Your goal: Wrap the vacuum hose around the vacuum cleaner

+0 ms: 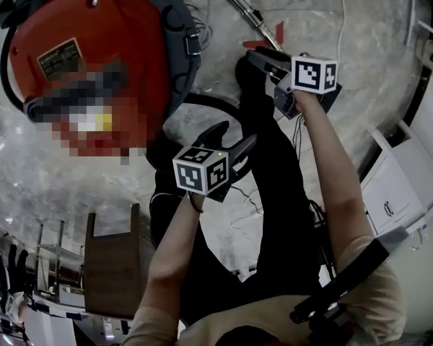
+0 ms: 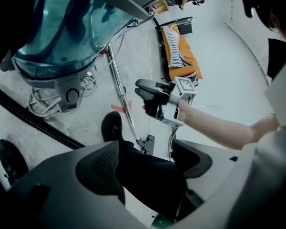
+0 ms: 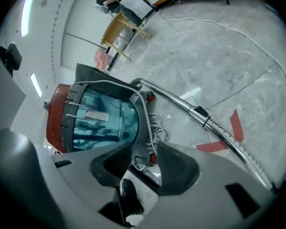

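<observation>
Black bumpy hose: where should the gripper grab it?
Probably its free stretch: take the black ribbed hose where it lies on the floor beside the red canister vacuum cleaner, from above, jaws across it. It is thin and round there, with bare floor both sides.

Floor count:
- One canister vacuum cleaner with red shell and clear teal bin (image 1: 115,27).
- One black ribbed hose (image 2: 33,120).
- One chrome metal wand tube (image 3: 181,104).
- One coil of white power cord (image 2: 38,104).
- Two red tape strips (image 3: 236,124), close together beside the tube.

Hand-held tools, two:
- The left gripper (image 1: 229,141).
- The right gripper (image 1: 263,62).
- Each carries one marker cube.

Also noted:
- Two black shoes (image 2: 112,125).
- One pale wooden chair (image 3: 121,30).
</observation>
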`<state>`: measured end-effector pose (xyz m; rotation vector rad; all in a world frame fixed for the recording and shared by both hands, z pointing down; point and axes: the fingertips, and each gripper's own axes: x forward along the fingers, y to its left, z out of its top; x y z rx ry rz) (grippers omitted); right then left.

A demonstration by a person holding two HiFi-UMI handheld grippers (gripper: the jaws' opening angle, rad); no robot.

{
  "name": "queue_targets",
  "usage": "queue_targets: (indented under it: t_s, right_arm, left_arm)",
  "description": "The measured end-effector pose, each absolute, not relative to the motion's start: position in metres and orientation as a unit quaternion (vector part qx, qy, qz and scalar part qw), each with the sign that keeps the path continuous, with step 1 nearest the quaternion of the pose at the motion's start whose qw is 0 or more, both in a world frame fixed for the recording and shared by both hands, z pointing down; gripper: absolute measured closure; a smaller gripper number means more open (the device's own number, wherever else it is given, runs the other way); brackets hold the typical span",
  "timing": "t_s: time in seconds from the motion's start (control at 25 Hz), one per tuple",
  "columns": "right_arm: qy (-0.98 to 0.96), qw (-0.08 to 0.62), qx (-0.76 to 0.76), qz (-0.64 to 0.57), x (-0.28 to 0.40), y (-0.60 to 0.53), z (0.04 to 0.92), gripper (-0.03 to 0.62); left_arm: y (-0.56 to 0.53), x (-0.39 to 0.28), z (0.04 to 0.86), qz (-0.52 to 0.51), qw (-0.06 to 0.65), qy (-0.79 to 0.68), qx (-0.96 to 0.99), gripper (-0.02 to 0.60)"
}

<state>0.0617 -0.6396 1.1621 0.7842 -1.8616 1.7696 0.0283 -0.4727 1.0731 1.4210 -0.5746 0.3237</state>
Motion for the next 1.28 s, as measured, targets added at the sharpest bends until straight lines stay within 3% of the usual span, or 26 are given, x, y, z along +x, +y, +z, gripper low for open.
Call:
queue_targets:
  t_s: [0.12,0.28,0.4,0.64,1.08,1.28]
  right_arm:
    - [-0.685,0.251,0.283,0.622,0.062,-0.627,1.129,0.589]
    - [-0.686,0.217,0.308,0.622,0.058,-0.633,1.084,0.589]
    - [-0.68,0.175,0.325,0.633,0.044,-0.639,1.048,0.589]
    - [-0.733,0.158,0.276,0.601,-0.002,-0.644,0.947,0.589]
    - [-0.812,0.112,0.207,0.534,-0.04,-0.674,0.749,0.589]
    - [-0.834,0.082,0.171,0.519,-0.054,-0.678,0.671,0.589]
  left_arm:
    - [-0.463,0.015,1.061,0.203,0.67,-0.235,0.675,0.221]
    - [-0.482,-0.003,1.019,0.229,0.608,-0.23,0.725,0.221]
    - [-0.505,-0.029,0.985,0.217,0.587,-0.256,0.737,0.221]
    - [-0.532,-0.076,0.915,0.209,0.555,-0.313,0.742,0.221]
    - [-0.57,-0.088,0.755,0.183,0.472,-0.363,0.782,0.221]
    - [-0.569,-0.106,0.688,0.159,0.458,-0.407,0.774,0.258]
